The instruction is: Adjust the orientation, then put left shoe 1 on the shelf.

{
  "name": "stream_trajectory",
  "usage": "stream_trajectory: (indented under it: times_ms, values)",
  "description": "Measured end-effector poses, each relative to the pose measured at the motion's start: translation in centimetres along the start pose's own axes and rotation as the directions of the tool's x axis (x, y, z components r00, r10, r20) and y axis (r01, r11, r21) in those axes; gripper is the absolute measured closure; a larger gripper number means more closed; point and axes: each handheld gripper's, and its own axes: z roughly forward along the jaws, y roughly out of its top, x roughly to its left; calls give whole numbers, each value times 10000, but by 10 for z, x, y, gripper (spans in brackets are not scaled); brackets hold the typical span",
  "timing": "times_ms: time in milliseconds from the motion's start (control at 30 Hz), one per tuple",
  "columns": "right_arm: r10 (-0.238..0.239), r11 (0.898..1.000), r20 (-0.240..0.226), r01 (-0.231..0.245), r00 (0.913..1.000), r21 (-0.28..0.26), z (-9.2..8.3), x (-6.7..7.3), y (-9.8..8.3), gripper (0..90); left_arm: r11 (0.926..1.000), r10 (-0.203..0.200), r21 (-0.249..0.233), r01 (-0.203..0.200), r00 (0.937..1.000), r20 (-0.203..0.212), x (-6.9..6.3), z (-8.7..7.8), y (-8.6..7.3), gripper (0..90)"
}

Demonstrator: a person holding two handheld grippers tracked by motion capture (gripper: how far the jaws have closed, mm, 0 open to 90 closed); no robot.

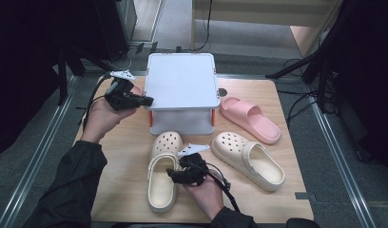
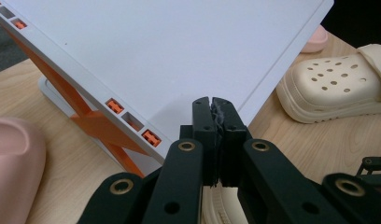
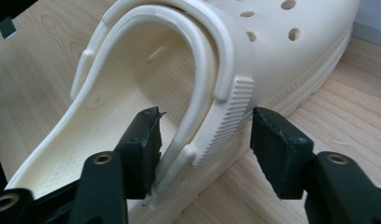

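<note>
jaws: left gripper (image 2: 212,105) closed, empty | right gripper (image 3: 205,135) open astride clog (image 3: 188,70) wall | shoes: two cream clogs, one pink slide (image 1: 250,119)

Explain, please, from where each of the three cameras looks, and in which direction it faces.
High view: sits above the person's side, faces forward and down on the table; both forearms, left gripper and right gripper show.
Left gripper view: rides the left gripper, faces the white stand; its shut jaws show.
Right gripper view: rides the right gripper, faces the cream clog; its open jaws straddle the clog's side wall.
Shared: the high view and the left gripper view both show the white stand.
</note>
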Motion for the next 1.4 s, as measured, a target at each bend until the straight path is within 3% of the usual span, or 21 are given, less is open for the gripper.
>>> stream_trajectory:
  times_ms: [100,300,500,767,1033,1400]
  values:
    - [99,9999,5,-99,10000,106,-1,0,1,490,10000,-56,-31,56,10000,-53,-1,0,-1,884]
    - [704,9972,-243,-698,9972,260,-5,-10,4,663,10000,34,-31,-34,9999,-147,-2,0,-1,883]
    - [931,9956,-87,-930,9956,139,-11,-20,7,765,9997,243,-61,-245,9993,-283,-3,0,-1,882]
    - [974,9951,123,-972,9952,-156,-17,-25,17,796,9998,87,-164,-91,9998,-206,-2,-1,-3,878]
    - [1043,9923,21,-1039,9945,-675,-28,-29,35,799,9999,57,-151,-60,9998,-211,-2,-1,-3,878]
    - [1198,9875,954,-1087,9882,-1140,-17,-53,68,797,9999,11,-173,-14,9999,-163,-2,-1,-3,878]
